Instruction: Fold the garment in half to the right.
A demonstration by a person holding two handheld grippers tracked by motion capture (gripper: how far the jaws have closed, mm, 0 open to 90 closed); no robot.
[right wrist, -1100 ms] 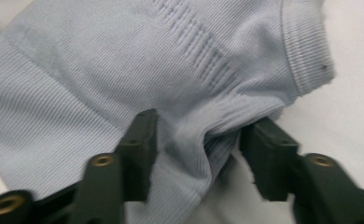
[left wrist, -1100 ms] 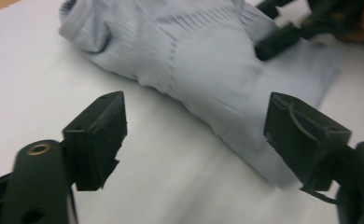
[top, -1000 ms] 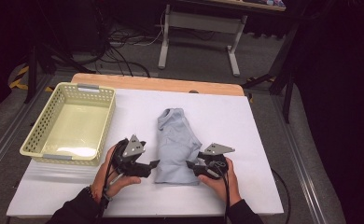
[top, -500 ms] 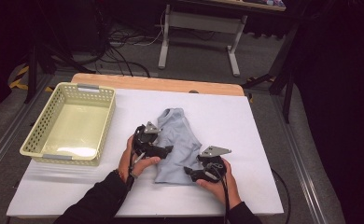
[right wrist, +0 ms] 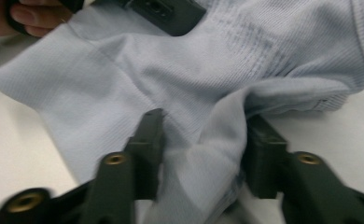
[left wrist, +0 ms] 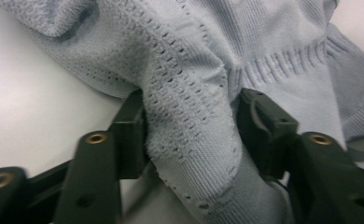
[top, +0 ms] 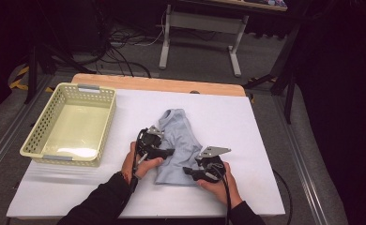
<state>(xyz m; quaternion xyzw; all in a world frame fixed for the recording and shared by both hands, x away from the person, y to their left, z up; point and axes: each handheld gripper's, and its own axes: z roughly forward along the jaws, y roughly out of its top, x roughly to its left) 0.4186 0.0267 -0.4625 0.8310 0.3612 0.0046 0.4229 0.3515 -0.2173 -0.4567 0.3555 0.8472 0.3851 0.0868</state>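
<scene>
Pale-blue knit garment (top: 179,143) is lying mid-table, pinched from both sides.

Left gripper (top: 160,151) is biting a bunched fold at the garment's nine-o'clock edge; its jaws have just been closing and the left gripper view shows knit pressed between them. Right gripper (top: 194,171) is gathering a ridge of cloth at the five-o'clock corner, its jaws likewise just closing onto fabric. White table (top: 265,154) is lying bare toward three o'clock; the yellow basket (top: 36,140) is sitting well apart at nine o'clock.
</scene>
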